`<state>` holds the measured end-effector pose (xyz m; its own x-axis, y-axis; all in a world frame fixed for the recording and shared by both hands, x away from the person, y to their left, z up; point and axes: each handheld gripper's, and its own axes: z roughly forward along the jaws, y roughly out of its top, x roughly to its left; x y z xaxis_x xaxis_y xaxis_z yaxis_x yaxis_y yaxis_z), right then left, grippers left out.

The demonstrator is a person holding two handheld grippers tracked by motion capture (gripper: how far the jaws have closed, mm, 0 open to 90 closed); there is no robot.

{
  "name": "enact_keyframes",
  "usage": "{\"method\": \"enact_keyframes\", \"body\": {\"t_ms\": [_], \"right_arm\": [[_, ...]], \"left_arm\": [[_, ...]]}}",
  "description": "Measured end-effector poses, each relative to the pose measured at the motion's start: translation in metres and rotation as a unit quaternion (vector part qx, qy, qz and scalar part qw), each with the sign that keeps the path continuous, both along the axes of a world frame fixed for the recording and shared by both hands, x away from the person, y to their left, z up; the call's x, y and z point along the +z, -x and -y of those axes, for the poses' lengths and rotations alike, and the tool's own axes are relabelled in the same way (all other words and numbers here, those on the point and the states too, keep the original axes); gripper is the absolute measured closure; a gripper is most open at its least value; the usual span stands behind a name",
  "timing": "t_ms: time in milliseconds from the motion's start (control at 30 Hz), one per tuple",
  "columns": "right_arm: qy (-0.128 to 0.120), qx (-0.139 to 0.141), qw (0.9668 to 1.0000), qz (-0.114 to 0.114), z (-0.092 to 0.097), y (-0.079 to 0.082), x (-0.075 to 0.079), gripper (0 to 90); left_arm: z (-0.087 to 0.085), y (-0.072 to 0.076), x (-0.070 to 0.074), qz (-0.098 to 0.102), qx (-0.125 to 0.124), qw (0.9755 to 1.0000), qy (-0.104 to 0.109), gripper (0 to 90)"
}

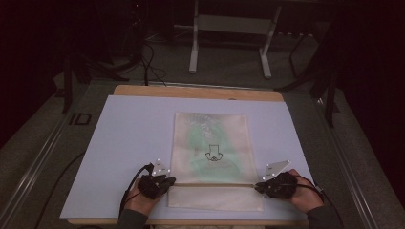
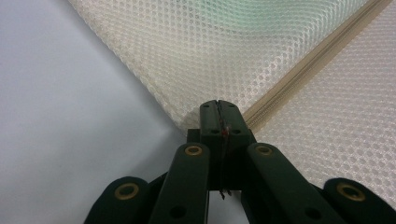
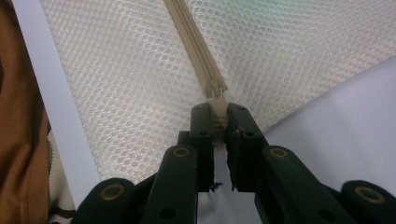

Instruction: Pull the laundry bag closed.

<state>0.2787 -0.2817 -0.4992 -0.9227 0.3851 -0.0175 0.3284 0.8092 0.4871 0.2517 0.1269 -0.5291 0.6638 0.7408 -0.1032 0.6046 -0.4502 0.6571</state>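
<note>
A cream mesh zip bag [image 1: 210, 143] lies flat on the pale mat, with something green and a black drawing showing through it. Its zipper [image 1: 215, 184] runs across near the front edge. My left gripper [image 1: 170, 181] is at the zipper's left end. In the left gripper view, that gripper [image 2: 218, 108] is shut on the bag's corner [image 2: 196, 109], beside the zipper tape [image 2: 308, 70]. My right gripper [image 1: 258, 186] is at the right end. In the right gripper view, it [image 3: 218, 112] is shut on the zipper pull [image 3: 217, 95], and the zipper [image 3: 194, 44] runs away from it.
The pale mat [image 1: 129, 138] covers a wooden table [image 1: 196, 91]. Its front edge is close behind both hands. A brown strip of table [image 3: 18, 116] shows past the mat's edge in the right gripper view. A white stand [image 1: 229, 28] is on the floor beyond the table.
</note>
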Motion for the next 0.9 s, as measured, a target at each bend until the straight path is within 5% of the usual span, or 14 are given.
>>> {"method": "enact_keyframes", "body": {"t_ms": [267,600,900], "right_arm": [[-0.001,-0.006,1.0,-0.004,0.0,0.0,0.0,75.6],[-0.03,-0.023,0.9993,-0.001,0.001,-0.002,0.0,57.8],[-0.066,-0.058,0.996,0.014,0.008,-0.006,0.002,50.8]], "left_arm": [[-0.003,0.0,-0.002,0.001,-0.004,0.9998,0.019,87.8],[-0.002,0.002,-0.002,0.01,-0.01,0.9997,0.022,82.0],[-0.005,0.002,-0.001,0.01,-0.008,0.9993,0.035,81.3]]}}
